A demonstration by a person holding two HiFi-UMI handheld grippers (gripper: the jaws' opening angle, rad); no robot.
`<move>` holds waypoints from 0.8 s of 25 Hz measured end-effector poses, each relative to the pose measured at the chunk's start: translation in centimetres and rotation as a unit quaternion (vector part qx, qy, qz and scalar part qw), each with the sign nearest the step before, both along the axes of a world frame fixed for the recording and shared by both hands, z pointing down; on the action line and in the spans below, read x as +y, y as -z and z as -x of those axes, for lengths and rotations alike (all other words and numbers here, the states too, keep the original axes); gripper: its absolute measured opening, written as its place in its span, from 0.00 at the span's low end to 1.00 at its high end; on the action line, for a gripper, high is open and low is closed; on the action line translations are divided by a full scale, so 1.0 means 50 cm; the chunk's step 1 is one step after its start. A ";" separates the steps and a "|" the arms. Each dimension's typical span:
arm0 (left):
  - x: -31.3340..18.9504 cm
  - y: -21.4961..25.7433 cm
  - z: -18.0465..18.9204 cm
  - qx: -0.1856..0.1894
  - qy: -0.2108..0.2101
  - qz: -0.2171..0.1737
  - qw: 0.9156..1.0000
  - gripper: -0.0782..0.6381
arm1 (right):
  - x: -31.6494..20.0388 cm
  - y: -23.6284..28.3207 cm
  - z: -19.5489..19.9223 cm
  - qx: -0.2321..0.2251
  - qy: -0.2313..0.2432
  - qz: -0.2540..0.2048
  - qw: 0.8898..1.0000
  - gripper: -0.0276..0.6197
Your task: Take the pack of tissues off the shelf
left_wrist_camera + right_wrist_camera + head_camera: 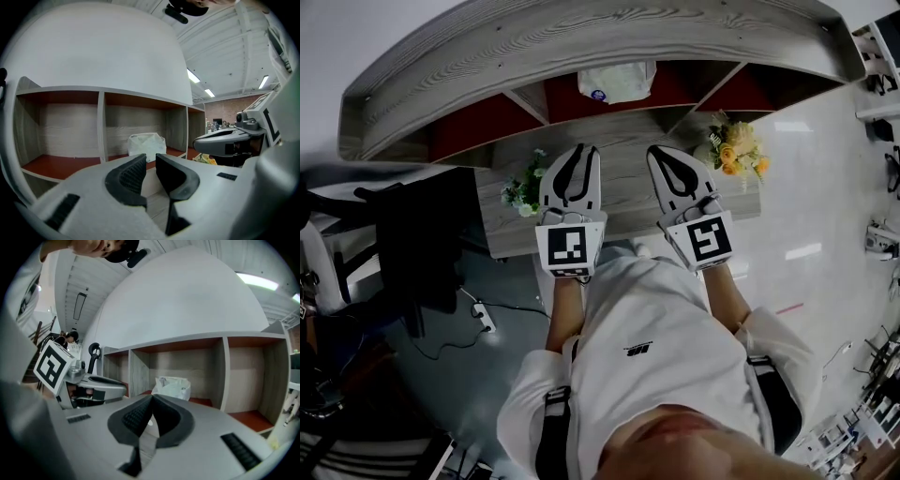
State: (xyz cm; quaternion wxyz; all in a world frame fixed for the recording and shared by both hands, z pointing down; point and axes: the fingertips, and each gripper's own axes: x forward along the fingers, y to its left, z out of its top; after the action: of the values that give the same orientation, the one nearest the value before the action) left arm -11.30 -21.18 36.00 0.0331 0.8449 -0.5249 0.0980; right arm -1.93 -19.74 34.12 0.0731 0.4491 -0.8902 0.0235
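Here the pack point(617, 82) is seen lying on the red floor of the middle compartment of the shelf point(581, 37). It is not touched: both grippers are held short of it, above the worktop point(623, 211) that runs in front of the shelf. In the head view the left gripper point(579, 155) is placed below and slightly left of the pack. The right gripper point(664, 157) is placed below and to its right, and clear space is left between each tip and the pack. In the left gripper view the pack is framed straight ahead, just over the jaw tips. In the right gripper view it is shown ahead and a little to the right of the tips.

The left gripper's jaws are parted by a narrow gap, and nothing is held between them. The right gripper's jaws are closed tip to tip, and nothing is caught in them.

Both forearms are stretched forward from the body, side by side and roughly parallel, with white sleeves gathered near the elbows. The grippers are pointed at the shelf, and their marker cubes are turned up towards the head camera. Flowers are set on the worktop at either side. One bunch point(523, 187) is seen just left of the left gripper, and another point(733, 150) is seen to the right of the right gripper.
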 end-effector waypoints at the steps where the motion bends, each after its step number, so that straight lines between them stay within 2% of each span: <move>1: -0.009 -0.001 0.001 0.001 0.001 0.001 1.000 0.21 | -0.006 -0.001 0.002 0.000 -0.001 0.001 1.000 0.08; 20: -0.140 -0.012 -0.026 0.013 -0.021 0.008 1.000 0.26 | -0.095 -0.012 0.026 -0.002 -0.014 0.012 1.000 0.08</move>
State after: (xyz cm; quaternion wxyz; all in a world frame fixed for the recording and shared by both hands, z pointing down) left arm -10.01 -28.19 36.61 0.0443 0.8567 -0.5056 0.0922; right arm -3.23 -24.48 34.73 0.0763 0.4601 -0.8838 0.0365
